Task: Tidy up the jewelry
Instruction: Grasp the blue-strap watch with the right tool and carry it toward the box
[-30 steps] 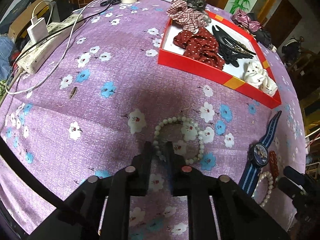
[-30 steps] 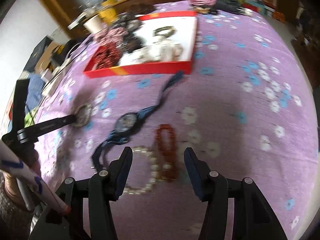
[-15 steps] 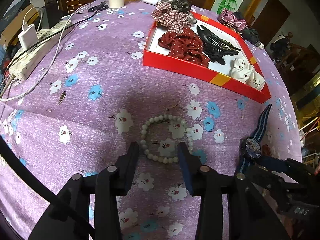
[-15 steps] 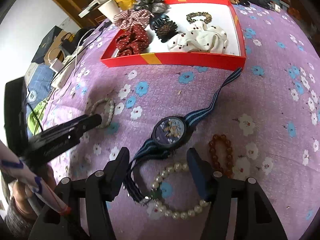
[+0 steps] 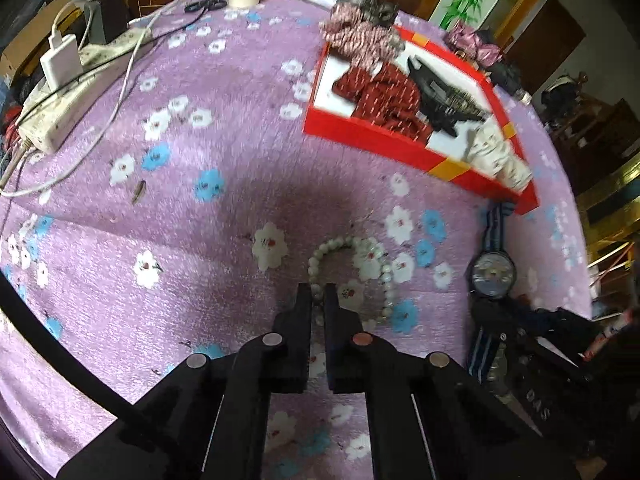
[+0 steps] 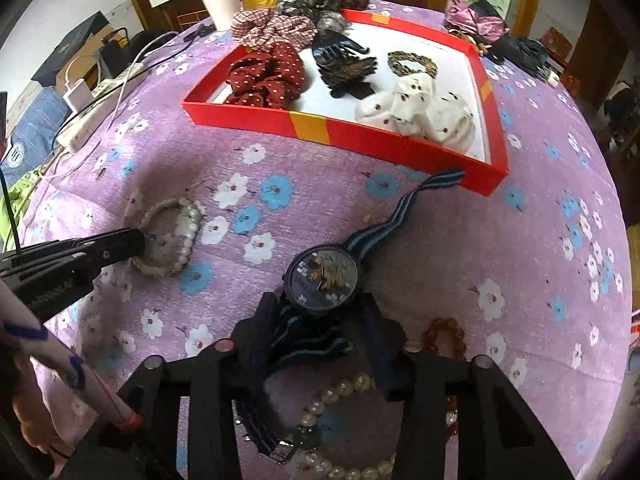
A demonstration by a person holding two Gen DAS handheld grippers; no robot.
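Half a second ago the left gripper (image 5: 317, 294) was hanging with its fingers spread wide before the pale bead bracelet (image 5: 352, 276); now those fingers are pinching together on the near-left stretch of that bracelet, which is lying on the purple flowered cloth of the counter (image 5: 224, 128). The right gripper (image 6: 320, 312) has come forward: its fingers are standing apart on either side of the lower strap of the blue-striped wristwatch (image 6: 326, 276), with the dial just ahead of the tips, whereas before the watch lay further ahead. The red box (image 6: 400, 146) is sitting well beyond both, holding a red dotted scrunchie (image 6: 266, 76), a black hair claw (image 6: 344, 64) and a white dotted scrunchie (image 6: 420, 114). In the left wrist view, letters reading "DAS" are showing on the other gripper's black body; the dial's markings are too small to read. A pearl bracelet (image 6: 340, 396) and an amber bead bracelet (image 6: 446, 336) are partly hidden behind the right gripper's frame, and the left wrist view is motion-blurred.
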